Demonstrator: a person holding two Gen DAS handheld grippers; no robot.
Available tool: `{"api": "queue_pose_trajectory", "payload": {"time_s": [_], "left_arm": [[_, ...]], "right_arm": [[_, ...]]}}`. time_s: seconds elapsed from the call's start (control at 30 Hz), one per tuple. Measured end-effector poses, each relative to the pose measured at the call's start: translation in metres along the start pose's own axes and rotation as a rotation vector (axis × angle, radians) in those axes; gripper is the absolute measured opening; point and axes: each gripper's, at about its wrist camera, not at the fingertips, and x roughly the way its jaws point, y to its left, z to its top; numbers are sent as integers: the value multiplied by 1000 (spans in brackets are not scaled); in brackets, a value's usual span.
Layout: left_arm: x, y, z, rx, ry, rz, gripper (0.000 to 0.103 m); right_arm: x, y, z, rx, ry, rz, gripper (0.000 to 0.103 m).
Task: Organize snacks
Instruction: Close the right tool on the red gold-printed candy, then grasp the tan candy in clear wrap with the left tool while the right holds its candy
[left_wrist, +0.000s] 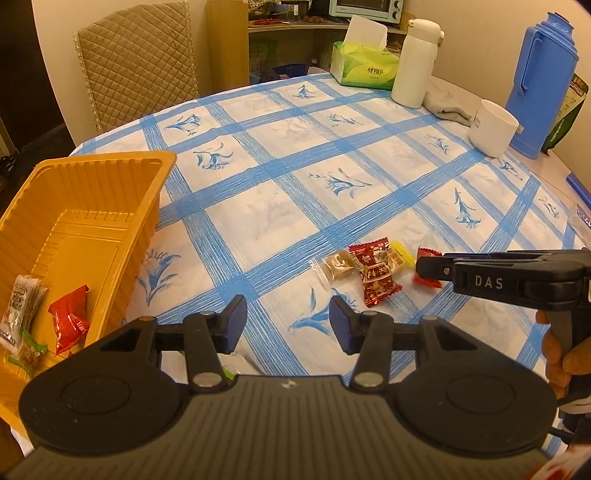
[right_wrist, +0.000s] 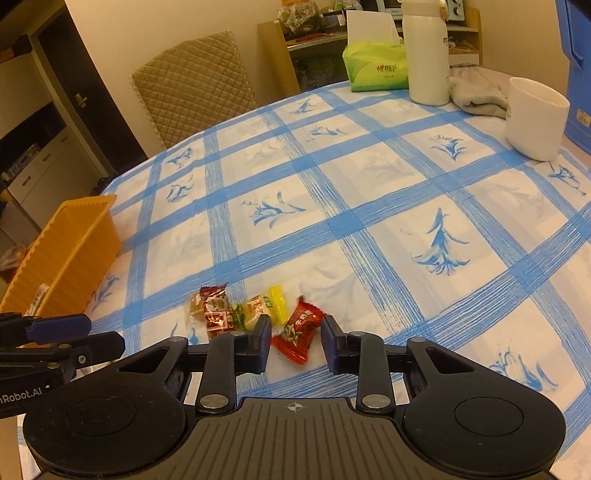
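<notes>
An orange plastic tray (left_wrist: 110, 184) stands at the table's left edge and holds several wrapped snacks, among them a red packet (left_wrist: 68, 321). My left gripper (left_wrist: 288, 317) is open and empty beside the tray, above the tablecloth. A small pile of snacks lies on the cloth: a beige one (left_wrist: 338, 264), a dark red one (left_wrist: 375, 275) and a yellow one (left_wrist: 400, 254). My right gripper (right_wrist: 295, 339) is open, its jaws on either side of a red candy (right_wrist: 297, 330) that lies on the cloth. The tray also shows in the right wrist view (right_wrist: 70, 251).
At the table's far side stand a green tissue pack (left_wrist: 364, 66), a white bottle (left_wrist: 415, 62), a grey cloth (left_wrist: 445, 105), a white cup (left_wrist: 493, 127) and a blue thermos (left_wrist: 541, 85). A quilted chair (left_wrist: 136, 66) is behind the table.
</notes>
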Motion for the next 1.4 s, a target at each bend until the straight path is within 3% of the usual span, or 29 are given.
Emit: {"api": "queue_pose_trajectory", "payload": {"time_s": [0.33, 0.97, 1.4], "left_arm": [[16, -3, 7, 46, 20, -20, 45], [57, -26, 19, 220, 29, -76, 43], [75, -29, 29, 251, 20, -93, 38]], "right_arm": [[10, 1, 2, -58, 4, -29, 16], [-16, -31, 13, 40, -51, -31, 15], [-20, -42, 15, 71, -50, -35, 15]]}}
